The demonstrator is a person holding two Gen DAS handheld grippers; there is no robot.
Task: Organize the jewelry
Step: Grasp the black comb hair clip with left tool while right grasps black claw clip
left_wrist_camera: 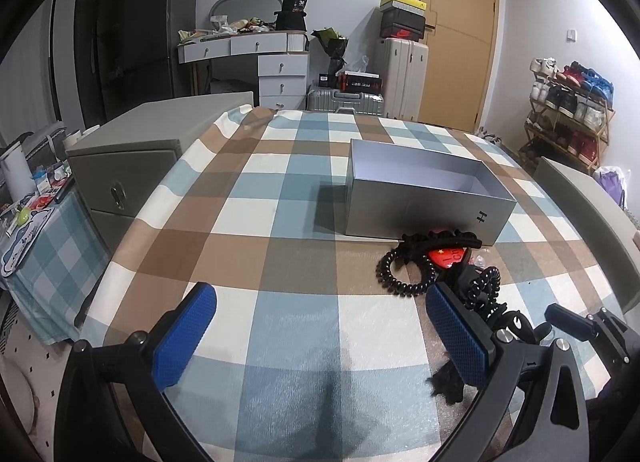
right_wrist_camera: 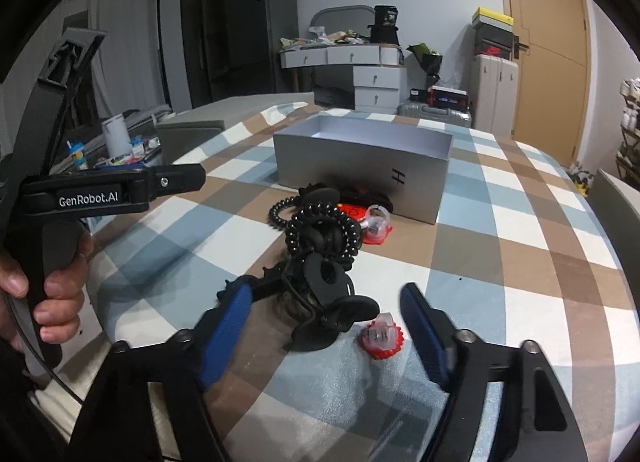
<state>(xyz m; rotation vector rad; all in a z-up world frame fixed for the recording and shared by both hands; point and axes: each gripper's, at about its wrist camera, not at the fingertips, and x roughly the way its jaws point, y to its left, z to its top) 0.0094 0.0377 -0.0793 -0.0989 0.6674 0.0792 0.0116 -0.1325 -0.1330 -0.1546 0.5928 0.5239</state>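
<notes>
left gripper: jaws wide apart, nothing between them; hovers over the checked tablecloth, left of the pile of accessories.
right gripper: jaws apart, straddling a black claw hair clip and a small red-based ring case without clamping either.
silver box: open-topped, inside looks bare, stands on the cloth just behind the pile; an "h" mark on its front wall.
accessory pile: black spiral hair tie lies flat in front of the box; a 2nd coiled tie sits on top of clips nearer the right gripper; a red heart-shaped piece and a 2nd clear ring case lie close to the box front.
in the way: the tangled clips and coils crowd the space between the right gripper and the box.
around: grey cabinet left of the table, white dresser, suitcases, shoe rack, wooden door.
</notes>
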